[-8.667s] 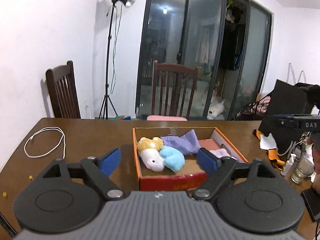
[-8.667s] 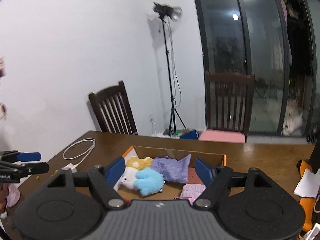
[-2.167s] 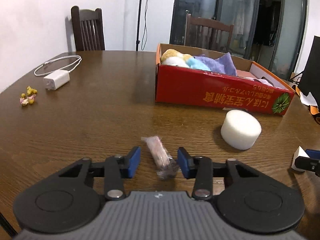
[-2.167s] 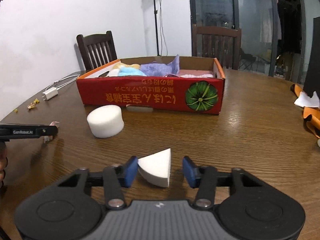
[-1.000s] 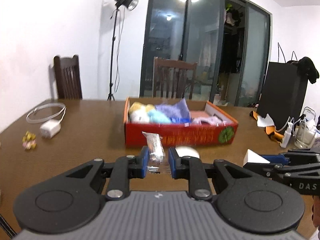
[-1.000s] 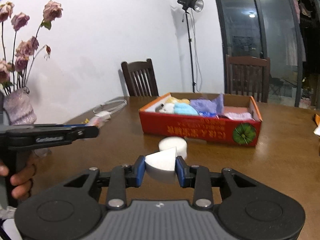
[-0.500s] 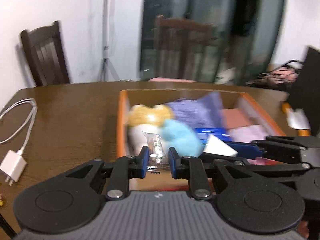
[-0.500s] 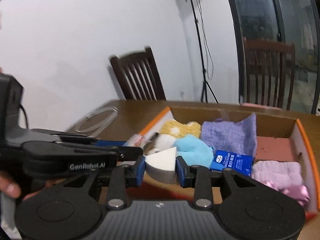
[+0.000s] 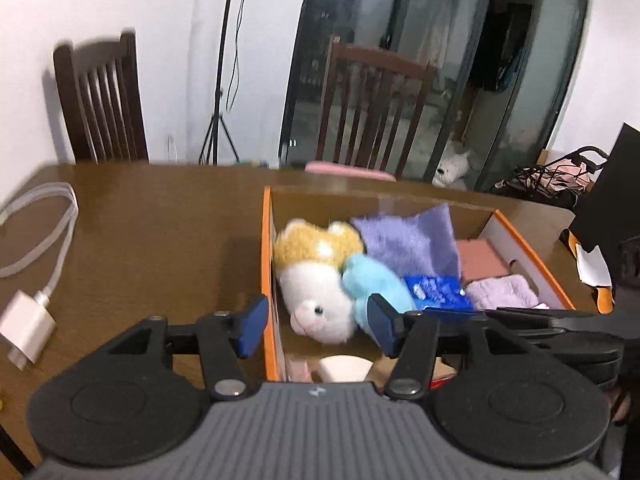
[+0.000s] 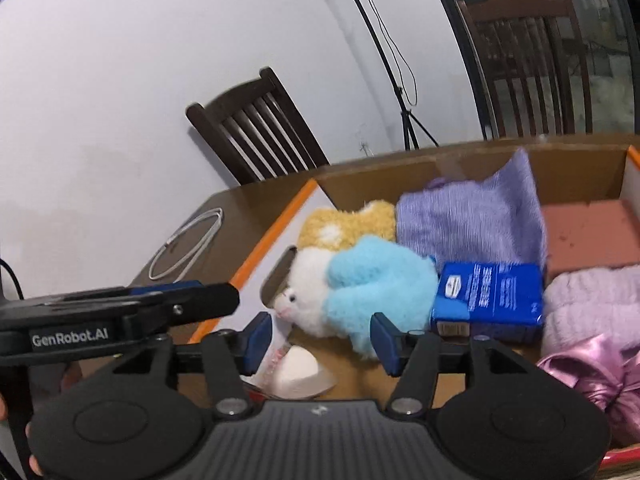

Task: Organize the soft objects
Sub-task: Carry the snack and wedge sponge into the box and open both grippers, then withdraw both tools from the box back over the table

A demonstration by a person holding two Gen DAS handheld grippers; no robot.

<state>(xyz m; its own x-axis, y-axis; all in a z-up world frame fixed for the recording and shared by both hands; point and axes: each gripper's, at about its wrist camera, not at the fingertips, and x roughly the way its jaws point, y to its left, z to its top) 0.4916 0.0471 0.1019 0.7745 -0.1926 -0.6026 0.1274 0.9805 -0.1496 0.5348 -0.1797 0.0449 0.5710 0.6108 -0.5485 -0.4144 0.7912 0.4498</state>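
Both the left gripper [image 9: 316, 330] and right gripper [image 10: 318, 338] hang with jaws apart above the box [image 9: 267, 264], a white sponge wedge [image 10: 298, 372] lying inside it.

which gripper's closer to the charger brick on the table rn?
Left. The left gripper straddles the box's left wall, on the side where the charger brick lies; the right gripper hangs over the box interior, farther right.

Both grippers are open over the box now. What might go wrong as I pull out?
The left gripper straddles the box's orange wall, so a sideways pull might snag or drag the box. The two grippers sit close together, and the right gripper may bump the left while lifting. The white wedge sponge lies just under the fingers and could get nudged.
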